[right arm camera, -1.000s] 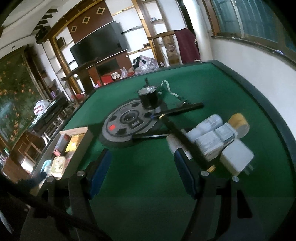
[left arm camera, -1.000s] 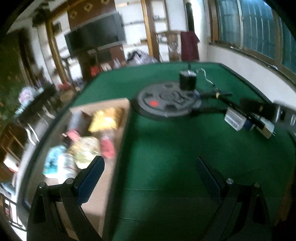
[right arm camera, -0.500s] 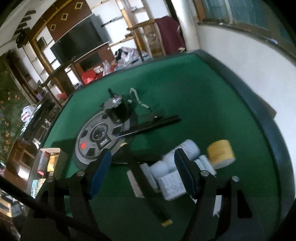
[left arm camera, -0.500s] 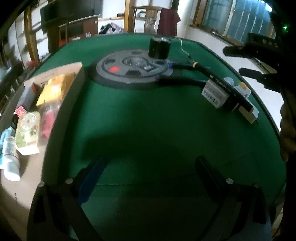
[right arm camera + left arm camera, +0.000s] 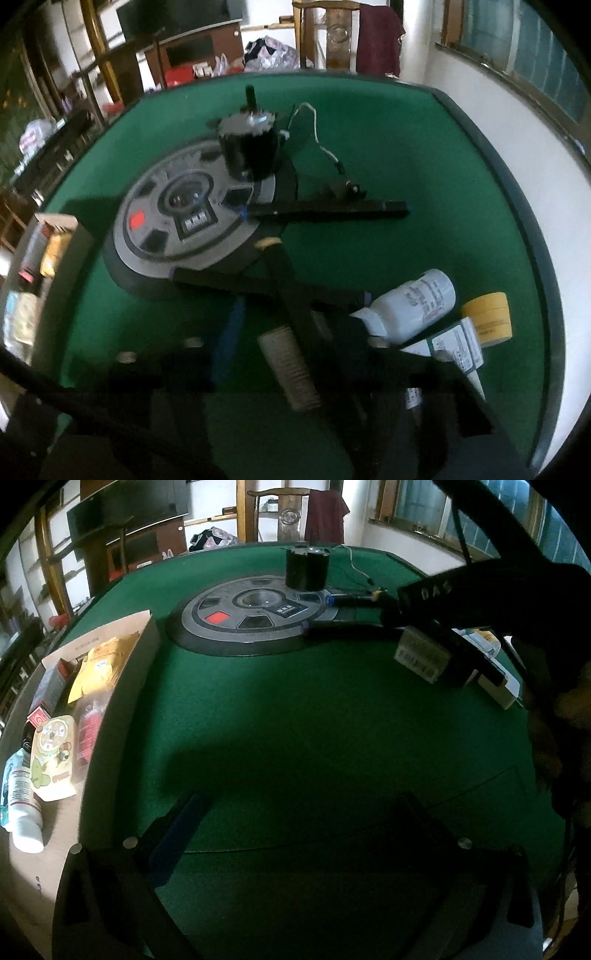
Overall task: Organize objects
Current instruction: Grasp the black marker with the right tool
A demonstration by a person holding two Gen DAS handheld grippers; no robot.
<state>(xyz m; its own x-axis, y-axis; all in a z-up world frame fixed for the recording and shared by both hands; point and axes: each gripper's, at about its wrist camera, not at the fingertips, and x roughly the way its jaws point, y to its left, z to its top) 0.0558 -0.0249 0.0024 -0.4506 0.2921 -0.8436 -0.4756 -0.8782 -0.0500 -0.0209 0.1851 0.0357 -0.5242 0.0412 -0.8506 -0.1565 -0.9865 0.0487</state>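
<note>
The right tongs (image 5: pixel 295 339), open and empty, are now descending onto the white bottle (image 5: pixel 413 306); left tongs (image 5: pixel 295 819) are hovering open.

The felt-covered bench (image 5: pixel 295 720) is deep green. The round flat plastic disc (image 5: pixel 255 618) is grey with a black rim, a red patch and dark panels. The open cardboard box (image 5: pixel 122 686) is tan. The plastic bottle (image 5: pixel 417 306) is white with grey print; the squat round tub (image 5: pixel 489 319) is mustard yellow.
</note>
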